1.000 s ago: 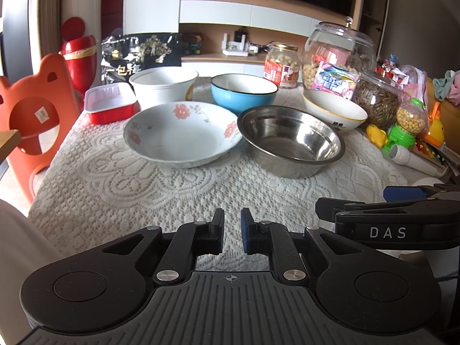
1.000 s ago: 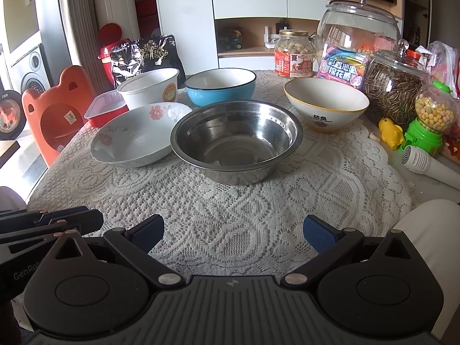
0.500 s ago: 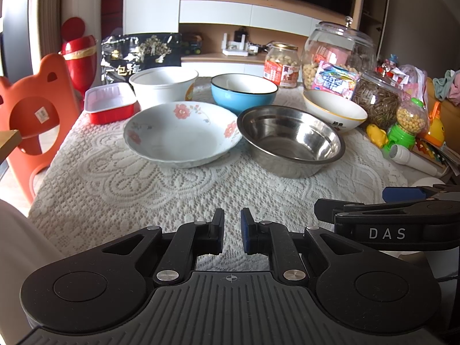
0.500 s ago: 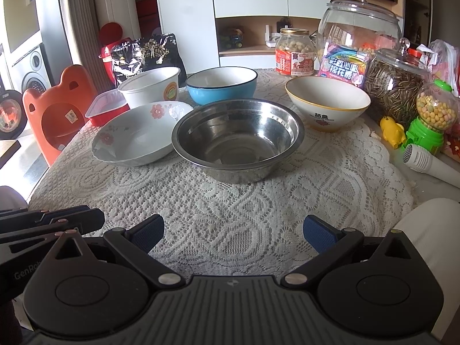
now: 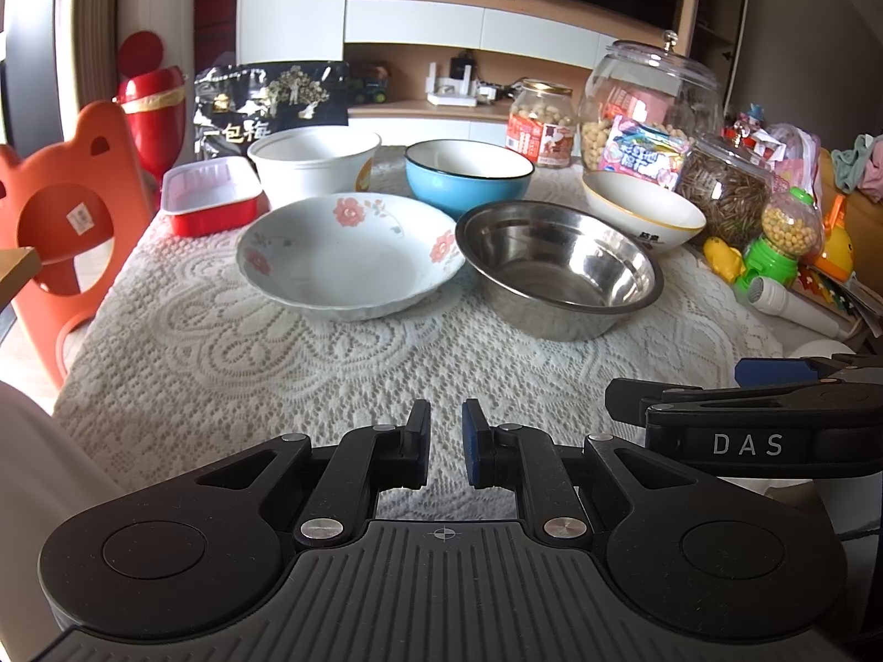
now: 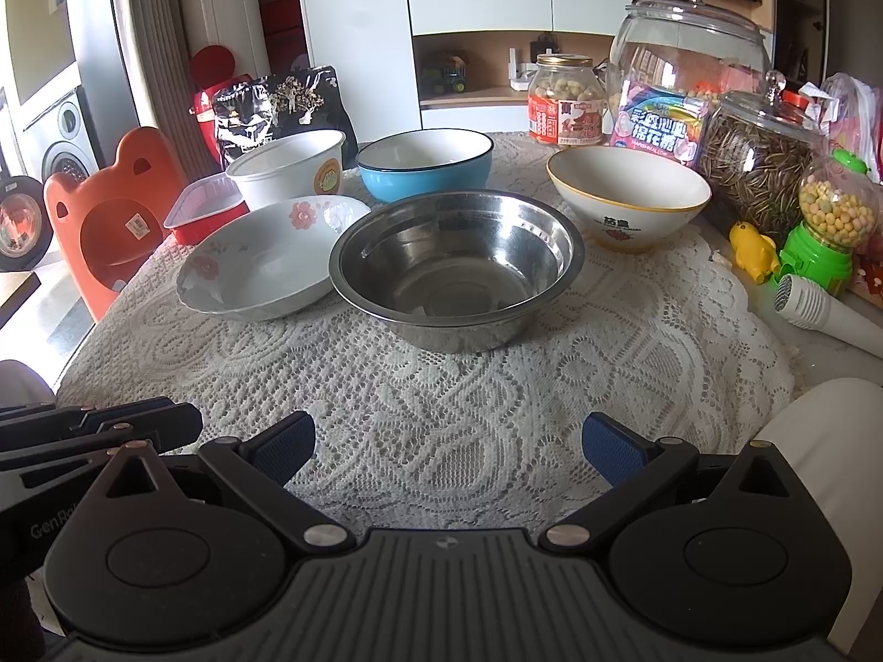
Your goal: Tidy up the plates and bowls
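A steel bowl (image 6: 457,265) sits mid-table on the lace cloth, with a floral white plate-bowl (image 6: 265,270) touching its left side. Behind stand a white tub bowl (image 6: 287,171), a blue bowl (image 6: 425,163) and a yellow-rimmed white bowl (image 6: 628,196). The same dishes show in the left wrist view: floral bowl (image 5: 347,254), steel bowl (image 5: 557,270), blue bowl (image 5: 468,174). My left gripper (image 5: 446,444) is nearly shut and empty over the near table edge. My right gripper (image 6: 447,441) is open and empty, facing the steel bowl.
A red tray (image 5: 212,201) lies at the back left. Glass jars (image 6: 690,55), a seed jar (image 6: 756,154), a green candy dispenser (image 6: 828,226) and a white microphone (image 6: 828,314) crowd the right side. An orange chair (image 5: 49,220) stands left of the table.
The right gripper has edged slightly forward towards the steel bowl. The left gripper has not moved.
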Action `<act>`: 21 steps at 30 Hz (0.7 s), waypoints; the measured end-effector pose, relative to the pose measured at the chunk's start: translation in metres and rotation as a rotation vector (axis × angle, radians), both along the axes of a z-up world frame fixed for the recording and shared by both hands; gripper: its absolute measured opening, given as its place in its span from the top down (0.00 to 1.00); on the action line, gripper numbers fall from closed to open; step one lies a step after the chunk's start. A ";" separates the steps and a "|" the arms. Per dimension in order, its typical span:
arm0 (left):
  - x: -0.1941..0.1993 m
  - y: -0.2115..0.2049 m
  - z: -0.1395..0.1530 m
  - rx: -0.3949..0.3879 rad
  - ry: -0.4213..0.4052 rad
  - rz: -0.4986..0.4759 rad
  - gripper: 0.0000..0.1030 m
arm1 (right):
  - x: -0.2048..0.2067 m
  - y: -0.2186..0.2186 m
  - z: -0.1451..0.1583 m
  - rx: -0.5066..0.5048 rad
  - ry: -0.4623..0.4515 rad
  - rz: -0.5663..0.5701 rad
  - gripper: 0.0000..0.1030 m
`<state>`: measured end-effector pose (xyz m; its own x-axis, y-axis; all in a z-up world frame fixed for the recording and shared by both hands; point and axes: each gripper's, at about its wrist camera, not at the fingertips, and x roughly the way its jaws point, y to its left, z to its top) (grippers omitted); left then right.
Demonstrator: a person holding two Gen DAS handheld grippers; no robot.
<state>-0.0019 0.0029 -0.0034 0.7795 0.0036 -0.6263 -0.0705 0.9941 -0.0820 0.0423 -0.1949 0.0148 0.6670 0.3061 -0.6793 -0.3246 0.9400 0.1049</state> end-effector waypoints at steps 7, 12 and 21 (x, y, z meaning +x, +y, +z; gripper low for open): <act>0.017 0.005 -0.002 -0.017 0.026 -0.002 0.85 | 0.009 -0.005 0.001 0.019 -0.004 0.002 0.00; 0.048 0.014 0.001 -0.048 0.051 0.000 0.85 | 0.041 -0.017 0.008 0.056 -0.017 -0.039 0.00; 0.118 0.034 0.013 -0.143 0.029 -0.102 0.85 | 0.118 -0.028 0.002 0.125 0.017 -0.075 0.00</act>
<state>0.1160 0.0372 0.0099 0.7529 -0.1659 -0.6369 0.0262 0.9745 -0.2229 0.1602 -0.2230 0.0173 0.6801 0.3391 -0.6500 -0.2515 0.9407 0.2276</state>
